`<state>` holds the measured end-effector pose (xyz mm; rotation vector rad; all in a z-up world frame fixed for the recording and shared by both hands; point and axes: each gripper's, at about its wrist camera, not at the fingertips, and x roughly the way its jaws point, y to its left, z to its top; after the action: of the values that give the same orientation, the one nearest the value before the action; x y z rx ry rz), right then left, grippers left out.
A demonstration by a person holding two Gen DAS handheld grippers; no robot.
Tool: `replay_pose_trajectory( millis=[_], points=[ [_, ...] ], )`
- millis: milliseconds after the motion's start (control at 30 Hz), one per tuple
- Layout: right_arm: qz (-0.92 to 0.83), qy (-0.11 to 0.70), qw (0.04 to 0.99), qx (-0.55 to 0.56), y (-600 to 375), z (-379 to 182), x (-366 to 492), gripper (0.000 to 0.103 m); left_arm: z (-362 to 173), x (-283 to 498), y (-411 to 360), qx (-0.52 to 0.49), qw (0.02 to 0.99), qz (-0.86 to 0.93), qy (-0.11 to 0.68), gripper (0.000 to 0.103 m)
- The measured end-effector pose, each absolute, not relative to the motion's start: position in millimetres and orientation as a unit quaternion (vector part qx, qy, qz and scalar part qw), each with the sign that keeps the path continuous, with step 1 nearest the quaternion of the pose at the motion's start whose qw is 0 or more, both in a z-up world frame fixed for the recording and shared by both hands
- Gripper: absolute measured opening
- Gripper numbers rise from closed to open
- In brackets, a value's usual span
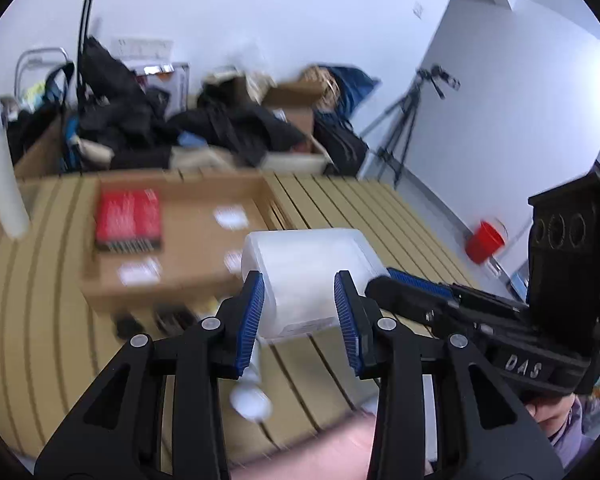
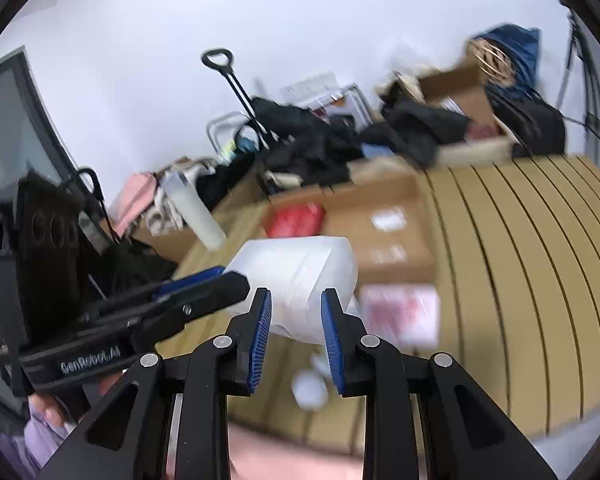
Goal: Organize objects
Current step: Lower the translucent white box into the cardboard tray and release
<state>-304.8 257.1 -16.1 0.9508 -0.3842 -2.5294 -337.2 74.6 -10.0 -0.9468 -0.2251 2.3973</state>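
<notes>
2 claws, left claw (image 1: 300, 312) and right claw (image 2: 296, 316), grip (together) the white tub (image 1: 308, 280).

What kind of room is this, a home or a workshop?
Probably a storage or work room used for recording. A slatted table holds an open cardboard box, bags and boxes are piled along the wall, and a camera tripod stands in the corner.

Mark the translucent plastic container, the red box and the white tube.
translucent plastic container (image 1: 304, 276), left wrist view, front face.
red box (image 1: 127, 216), left wrist view, red top.
white tube (image 1: 2, 184), left wrist view, mid-body.
</notes>
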Motion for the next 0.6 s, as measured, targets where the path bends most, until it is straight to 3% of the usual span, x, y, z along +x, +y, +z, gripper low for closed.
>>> replay_pose_trajectory(
  millis=[233, 400, 600],
  points=[
    [-0.895, -0.131, 0.233, 0.357, 197, -9, -416, 0.026, -13, -424, 19, -0.374, 0.226, 0.894, -0.101, 0.033],
    [-0.878, -0.121, 0.229, 0.403, 155, -59, -477, 0.026, -73, -482, -10, -0.448, 0.174, 0.868, -0.125, 0.032],
    [-0.841, -0.097, 0.232, 0.478, 117, -139, -508, 0.025, -141, -493, -28, -0.507, 0.118, 0.846, -0.113, 0.029]
  ],
)
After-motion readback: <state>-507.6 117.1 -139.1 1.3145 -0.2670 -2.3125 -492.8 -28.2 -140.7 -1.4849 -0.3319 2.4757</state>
